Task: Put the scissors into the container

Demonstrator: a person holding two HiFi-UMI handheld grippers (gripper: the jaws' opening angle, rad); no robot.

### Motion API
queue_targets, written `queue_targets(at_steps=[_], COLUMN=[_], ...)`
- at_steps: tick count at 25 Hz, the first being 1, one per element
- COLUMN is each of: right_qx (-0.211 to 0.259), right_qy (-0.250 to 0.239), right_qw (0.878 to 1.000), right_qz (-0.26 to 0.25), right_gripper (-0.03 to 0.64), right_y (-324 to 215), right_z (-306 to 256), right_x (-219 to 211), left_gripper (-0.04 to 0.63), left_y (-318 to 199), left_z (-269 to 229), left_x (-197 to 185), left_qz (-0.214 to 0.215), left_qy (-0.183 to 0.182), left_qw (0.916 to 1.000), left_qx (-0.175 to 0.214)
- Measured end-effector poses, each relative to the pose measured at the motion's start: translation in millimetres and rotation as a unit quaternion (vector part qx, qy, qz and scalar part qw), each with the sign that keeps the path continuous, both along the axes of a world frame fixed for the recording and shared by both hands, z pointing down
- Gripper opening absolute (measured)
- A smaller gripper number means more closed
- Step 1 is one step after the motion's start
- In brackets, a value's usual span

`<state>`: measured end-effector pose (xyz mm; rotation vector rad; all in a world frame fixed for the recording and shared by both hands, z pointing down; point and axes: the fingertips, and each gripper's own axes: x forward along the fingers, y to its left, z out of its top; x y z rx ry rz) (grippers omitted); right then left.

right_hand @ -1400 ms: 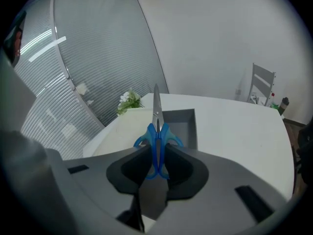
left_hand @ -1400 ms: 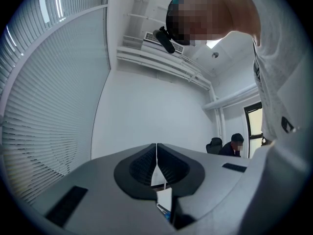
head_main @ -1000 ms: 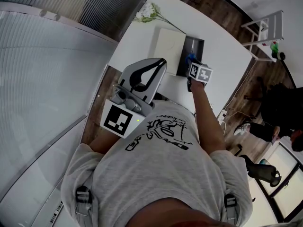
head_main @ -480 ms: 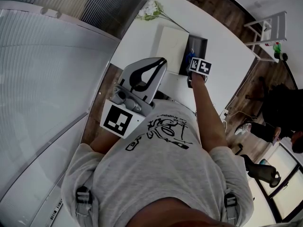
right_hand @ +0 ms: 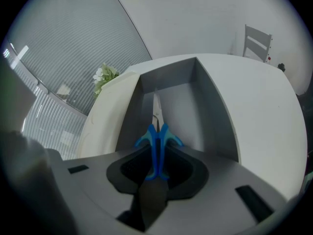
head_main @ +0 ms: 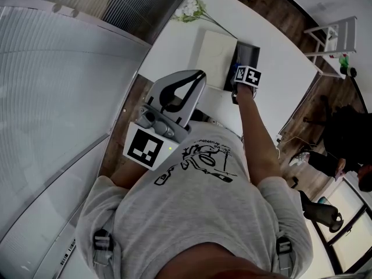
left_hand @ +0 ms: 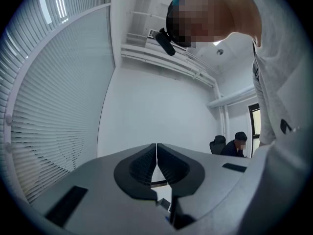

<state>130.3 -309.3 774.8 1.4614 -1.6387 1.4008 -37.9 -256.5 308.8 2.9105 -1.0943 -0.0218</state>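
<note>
Above the container (right_hand: 215,115), the right gripper (right_hand: 157,153) angles down gripping scissors (right_hand: 156,140).

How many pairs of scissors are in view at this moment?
1. The blue-handled scissors are clamped in the right gripper, blades pointing into the grey container. Another pair could lie hidden behind the gripper.

White table (head_main: 168,51), wood floor (head_main: 290,10), window blinds (head_main: 52,115) (slats closed).

Head view looks steeply down; right gripper view closely faces shared container (right_hand: 215,111).
</note>
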Motion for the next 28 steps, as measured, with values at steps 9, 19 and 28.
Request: queue_targets(at_steps=[9, 19, 28], right_qx=[-0.013, -0.014, -0.006], right_qy=[0.009, 0.004, 0.001], right_qw=[1.000, 1.000, 1.000], right_qz=[0.003, 0.006, 0.007], right_gripper=[0.095, 0.107, 0.117], right_y=[1.6, 0.5, -0.5], right_z=[1.6, 1.4, -0.6], right_x=[0.7, -1.7, -2.2], left_gripper=[0.021, 0.021, 0.021], left_y=[0.4, 2.3, 5.9], left_z=[0.0, -1.1, -1.4], left_x=[-3.9, -8.3, -9.4], left_qz=[-0.006, -0.011, -0.012], left_qy=[0.000, -0.001, 0.000], left_qw=[1.0000, 0.9999, 0.9999], left_qx=[-0.002, 0.000, 0.003])
